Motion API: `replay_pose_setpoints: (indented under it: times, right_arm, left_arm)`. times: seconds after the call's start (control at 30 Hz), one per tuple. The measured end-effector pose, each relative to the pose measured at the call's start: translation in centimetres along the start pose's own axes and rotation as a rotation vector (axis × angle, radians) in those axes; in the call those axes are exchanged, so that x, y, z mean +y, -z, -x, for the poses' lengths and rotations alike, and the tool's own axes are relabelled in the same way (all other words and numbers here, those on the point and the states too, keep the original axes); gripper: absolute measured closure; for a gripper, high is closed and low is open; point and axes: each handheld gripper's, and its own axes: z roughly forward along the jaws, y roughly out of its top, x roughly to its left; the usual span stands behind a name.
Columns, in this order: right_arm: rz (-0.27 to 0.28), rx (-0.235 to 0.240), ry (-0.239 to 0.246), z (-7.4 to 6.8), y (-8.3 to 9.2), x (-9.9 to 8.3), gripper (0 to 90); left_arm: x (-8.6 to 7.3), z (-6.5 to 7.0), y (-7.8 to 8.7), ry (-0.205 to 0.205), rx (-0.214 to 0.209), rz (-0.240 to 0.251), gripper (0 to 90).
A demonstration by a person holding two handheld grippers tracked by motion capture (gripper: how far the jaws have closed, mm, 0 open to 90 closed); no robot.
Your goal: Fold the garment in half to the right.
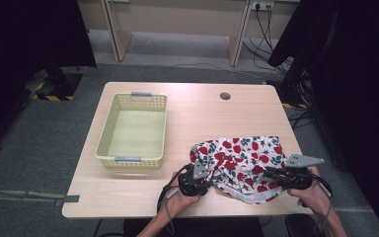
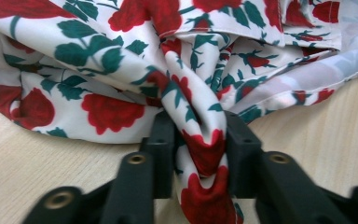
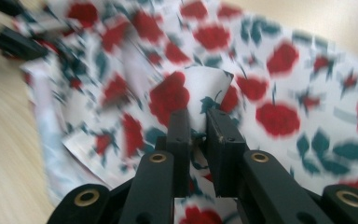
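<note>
Now both grippers, left [image 1: 203, 178] and right [image 1: 269, 173], pinch folds of the rose-print cloth [image 1: 239, 160]. It looks gathered for lifting; next probably comes carrying it to the yellow basket [image 1: 106, 143].

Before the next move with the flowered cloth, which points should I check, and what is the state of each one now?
1. Left gripper has cloth between its jaws: ok, a thick fold of the flowered cloth sits between the pads.
2. Left grip is firm: cannot tell, the fold bulges between the jaws.
3. Right gripper holds the cloth: ok, the jaws are pinched on a small fold.
4. Cloth lies flat: not ok, it is bunched near the front edge of the table.
5. Basket is free to receive it: ok, nothing lies inside.
6. Path from cloth to basket: ok, bare table between them.
</note>
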Motion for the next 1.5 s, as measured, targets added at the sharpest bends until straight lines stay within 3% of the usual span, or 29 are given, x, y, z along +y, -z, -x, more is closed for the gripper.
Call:
replay_pose_setpoints:
  times: [0.1, 0.17, 0.3, 0.4, 0.57, 0.77, 1.03, 1.27, 1.5]
  right_arm:
    - [-0.054, -0.015, -0.032, 0.9, -1.1, -1.4, 77.3]
    - [-0.065, -0.015, -0.043, 1.3, -1.5, -1.8, 75.7]
    - [-0.074, -0.024, -0.045, 1.5, -1.7, -1.8, 70.4]
    - [-0.073, -0.028, -0.062, 1.6, -1.6, -1.5, 58.0]
    - [-0.028, -0.027, -0.085, 1.2, -0.5, -0.3, 35.3]
    - [-0.001, -0.027, -0.078, 0.8, -0.9, 1.9, 25.8]
    - [-0.011, -0.012, -0.067, 0.7, -2.6, 3.2, 24.6]
    - [-0.010, 0.005, -0.057, 0.6, -2.9, 4.1, 24.4]
    - [0.001, 0.036, -0.037, 0.0, -4.1, 5.9, 23.8]
  left_arm:
    - [-0.2, 0.0, 0.3, 0.010, 0.007, -0.009, 51.2]
    - [-0.3, 0.1, 0.5, 0.015, 0.011, -0.011, 39.4]
    - [-0.6, 0.4, 0.7, 0.015, 0.029, -0.030, 25.3]
    - [-0.8, 0.5, 0.9, 0.001, 0.041, -0.037, 24.3]
    - [-0.8, 0.5, 0.9, 0.018, 0.053, -0.048, 21.9]
    - [-0.9, 0.7, 0.9, 0.025, 0.063, -0.045, 19.9]
    - [-0.2, 0.8, 0.3, 0.002, 0.045, -0.025, 38.2]
    - [0.1, 0.5, 0.0, 0.008, 0.025, -0.002, 69.9]
    - [0.2, 0.6, -0.1, -0.004, 0.014, -0.006, 79.5]
